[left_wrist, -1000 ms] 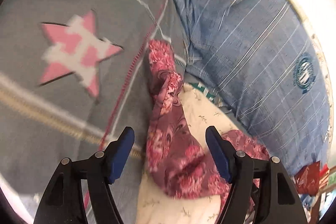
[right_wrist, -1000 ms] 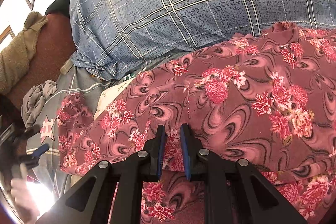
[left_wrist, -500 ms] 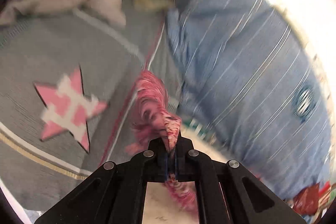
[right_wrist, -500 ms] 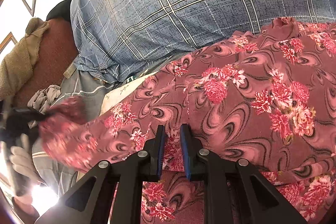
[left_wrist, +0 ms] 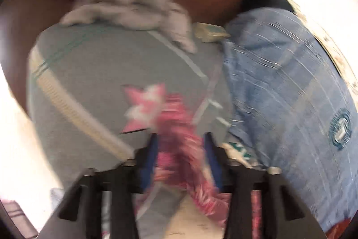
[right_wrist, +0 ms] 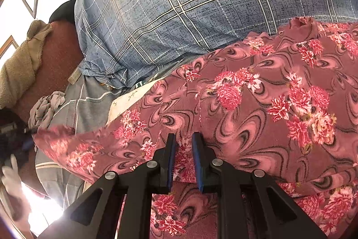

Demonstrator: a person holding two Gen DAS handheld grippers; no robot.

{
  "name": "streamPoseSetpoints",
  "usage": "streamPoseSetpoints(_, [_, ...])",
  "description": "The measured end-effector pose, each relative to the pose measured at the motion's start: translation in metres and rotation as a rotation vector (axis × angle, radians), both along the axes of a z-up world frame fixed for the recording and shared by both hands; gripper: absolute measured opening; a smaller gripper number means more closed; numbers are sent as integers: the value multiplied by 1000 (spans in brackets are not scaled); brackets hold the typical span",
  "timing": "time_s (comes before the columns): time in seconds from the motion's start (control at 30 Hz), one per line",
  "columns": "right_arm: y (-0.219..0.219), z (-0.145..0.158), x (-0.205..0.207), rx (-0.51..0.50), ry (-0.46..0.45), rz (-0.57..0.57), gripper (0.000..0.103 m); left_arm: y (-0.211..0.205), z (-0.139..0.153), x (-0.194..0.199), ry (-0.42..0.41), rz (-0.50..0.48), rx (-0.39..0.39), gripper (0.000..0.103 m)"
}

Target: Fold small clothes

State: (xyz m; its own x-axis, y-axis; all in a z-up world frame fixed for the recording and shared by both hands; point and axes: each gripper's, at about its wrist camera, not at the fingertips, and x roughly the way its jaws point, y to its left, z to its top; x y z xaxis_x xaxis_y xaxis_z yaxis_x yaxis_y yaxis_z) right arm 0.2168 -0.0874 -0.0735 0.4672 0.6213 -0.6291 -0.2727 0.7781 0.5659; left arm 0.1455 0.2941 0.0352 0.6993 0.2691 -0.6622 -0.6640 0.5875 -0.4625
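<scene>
A maroon garment with pink flowers (right_wrist: 257, 109) lies spread in front of a blue plaid pillow. My right gripper (right_wrist: 183, 145) is shut on a fold of its near edge. Its left corner (right_wrist: 56, 138) is stretched out towards my left gripper (right_wrist: 20, 138), which shows blurred at the far left with a white-gloved hand. In the blurred left wrist view, my left gripper (left_wrist: 180, 145) has its jaws parted about a hand's width, with the floral cloth (left_wrist: 179, 138) bunched between the blue pads; I cannot tell whether they pinch it.
A grey blanket with a pink star (left_wrist: 143, 104) covers the bed. A blue plaid pillow (right_wrist: 201, 3) lies behind the garment. A crumpled grey cloth (left_wrist: 129, 3) sits against a brown headboard (right_wrist: 58, 53). A beige towel (right_wrist: 20, 68) hangs over the headboard.
My left gripper closed on the garment's corner and pulled it out to the left and up; its jaws now stand wider apart again. My right gripper has stayed put.
</scene>
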Motion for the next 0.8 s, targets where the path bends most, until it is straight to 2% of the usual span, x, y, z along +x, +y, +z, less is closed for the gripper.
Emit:
streamPoseSetpoints(0.1, [-1,0,0,8,1,0,17,15,-22,-12,-18,-32,-145,52])
streamPoseSetpoints(0.23, [-2,0,-1,8,0,0,17,13,-40,-4,-27,-112,-267,55])
streamPoseSetpoints(0.33, [-2,-1,-1,11,2,-1,17,5,-42,17,9,-160,-258,58])
streamPoseSetpoints(0.43, [-2,0,-1,11,2,0,17,5,-35,41,48,-160,-217,58])
streamPoseSetpoints(0.5, [-1,0,-1,11,2,0,17,8,-27,65,122,-162,-169,49])
streamPoseSetpoints(0.53, [-2,0,-1,12,2,-1,17,8,-21,75,141,-180,-142,20])
streamPoseSetpoints(0.57, [-2,0,-1,15,3,-1,17,8,-13,85,147,-218,-119,8])
streamPoseSetpoints(0.6, [-2,0,-1,17,3,-1,17,9,-3,88,136,-233,-106,8])
streamPoseSetpoints(0.7, [-3,0,-1,22,3,-1,17,10,41,72,-71,-229,-53,8])
streamPoseSetpoints(0.77, [-5,0,-1,32,5,-2,17,10,56,54,-189,-230,-54,12])
streamPoseSetpoints(0.8, [-5,-1,-1,36,7,-2,17,11,55,49,-201,-217,-53,14])
